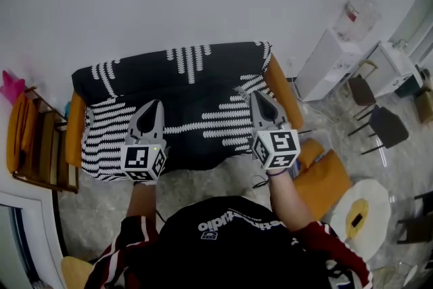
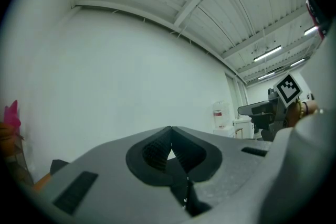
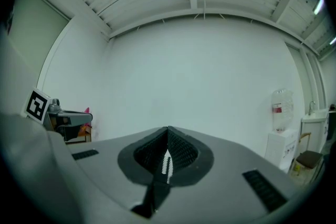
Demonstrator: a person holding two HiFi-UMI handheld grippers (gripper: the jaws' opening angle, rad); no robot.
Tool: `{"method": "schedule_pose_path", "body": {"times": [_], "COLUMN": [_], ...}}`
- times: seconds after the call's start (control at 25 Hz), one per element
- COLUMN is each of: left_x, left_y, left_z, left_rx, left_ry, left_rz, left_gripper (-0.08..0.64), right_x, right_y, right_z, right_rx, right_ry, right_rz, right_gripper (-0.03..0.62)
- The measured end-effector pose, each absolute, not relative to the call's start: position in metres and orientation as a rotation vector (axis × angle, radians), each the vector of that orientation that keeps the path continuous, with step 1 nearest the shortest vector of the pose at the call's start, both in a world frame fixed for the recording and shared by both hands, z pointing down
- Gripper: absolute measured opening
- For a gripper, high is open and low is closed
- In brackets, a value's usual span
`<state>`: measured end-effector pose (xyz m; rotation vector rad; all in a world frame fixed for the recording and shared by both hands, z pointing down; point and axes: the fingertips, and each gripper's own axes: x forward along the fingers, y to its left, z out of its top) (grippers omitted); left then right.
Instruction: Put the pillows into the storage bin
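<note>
A sofa [image 1: 203, 78] under a black throw with white stripes fills the middle of the head view. Two orange pillows [image 1: 327, 176] lie on the floor by its right end, beside what looks like a clear bin [image 1: 319, 139]. My left gripper [image 1: 156, 105] hovers level over the sofa's left part, jaws shut on nothing. My right gripper [image 1: 255, 96] hovers over the right part, also shut and empty. In the left gripper view the closed tips [image 2: 170, 129] face a bare white wall. The right gripper view shows its closed tips [image 3: 168, 129] against the same wall.
A wooden rack [image 1: 40, 145] with orange cushions stands left of the sofa. A water dispenser [image 1: 331, 54], dark chairs [image 1: 382, 126] and a round white table [image 1: 362, 213] stand at the right. Tiled floor lies between me and the sofa.
</note>
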<state>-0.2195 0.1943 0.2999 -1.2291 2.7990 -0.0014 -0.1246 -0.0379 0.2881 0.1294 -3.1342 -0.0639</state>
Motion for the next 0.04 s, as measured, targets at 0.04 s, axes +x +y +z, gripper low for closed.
{"method": "schedule_pose_path", "body": {"times": [0.04], "left_x": [-0.2187], "left_y": [0.1942], "left_z": [0.3007], "left_rx": [-1.231], "left_ry": [2.799], "left_rz": [-0.001], "left_gripper": [0.003], "right_x": [-0.1238], "right_y": [-0.0372], "right_z": [0.2885], "right_rx": [0.128], "right_ry": [-3.134], "right_rz": [-0.065], "right_gripper": [0.000]}}
